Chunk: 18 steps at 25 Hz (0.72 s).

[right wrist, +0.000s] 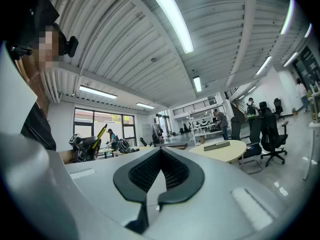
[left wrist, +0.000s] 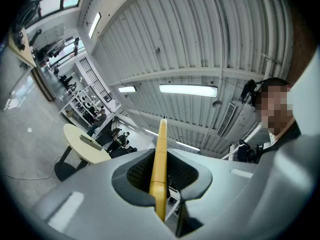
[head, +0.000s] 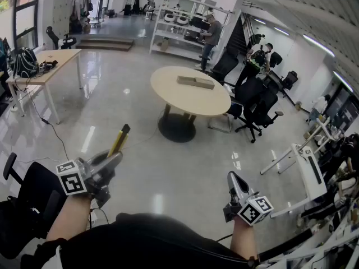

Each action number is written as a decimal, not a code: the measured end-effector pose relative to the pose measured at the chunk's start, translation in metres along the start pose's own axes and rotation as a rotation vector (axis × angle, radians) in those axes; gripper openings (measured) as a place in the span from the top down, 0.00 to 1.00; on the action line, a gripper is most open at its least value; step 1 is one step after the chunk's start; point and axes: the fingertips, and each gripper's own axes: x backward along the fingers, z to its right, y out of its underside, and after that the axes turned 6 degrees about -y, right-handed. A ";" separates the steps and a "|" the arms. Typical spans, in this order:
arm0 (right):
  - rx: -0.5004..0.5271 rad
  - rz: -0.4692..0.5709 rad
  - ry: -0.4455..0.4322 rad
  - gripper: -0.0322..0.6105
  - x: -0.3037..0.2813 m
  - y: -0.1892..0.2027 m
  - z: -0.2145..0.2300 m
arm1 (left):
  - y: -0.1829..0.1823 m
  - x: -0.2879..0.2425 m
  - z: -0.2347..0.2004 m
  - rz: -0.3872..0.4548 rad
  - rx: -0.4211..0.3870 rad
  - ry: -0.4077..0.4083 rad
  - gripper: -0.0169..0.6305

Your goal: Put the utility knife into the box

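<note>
Head view: the left hand-held gripper [head: 114, 160] holds the yellow utility knife [head: 120, 140], which is tilted up and forward. The right hand-held gripper [head: 234, 179] is raised well apart from it. The box [head: 196, 82] lies on the round counter [head: 168, 94], far ahead across the floor.

Left gripper view — the jaws are clamped narrow on the knife's body.

Right gripper view — the jaws are closed together with nothing between them.

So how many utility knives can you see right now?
1: a yellow utility knife clamped in the left gripper. Any inside the box on the round table would be hidden.
</note>
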 end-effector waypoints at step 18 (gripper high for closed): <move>-0.022 0.020 0.007 0.93 0.006 -0.007 0.008 | 0.001 -0.005 0.007 -0.009 0.001 0.008 0.88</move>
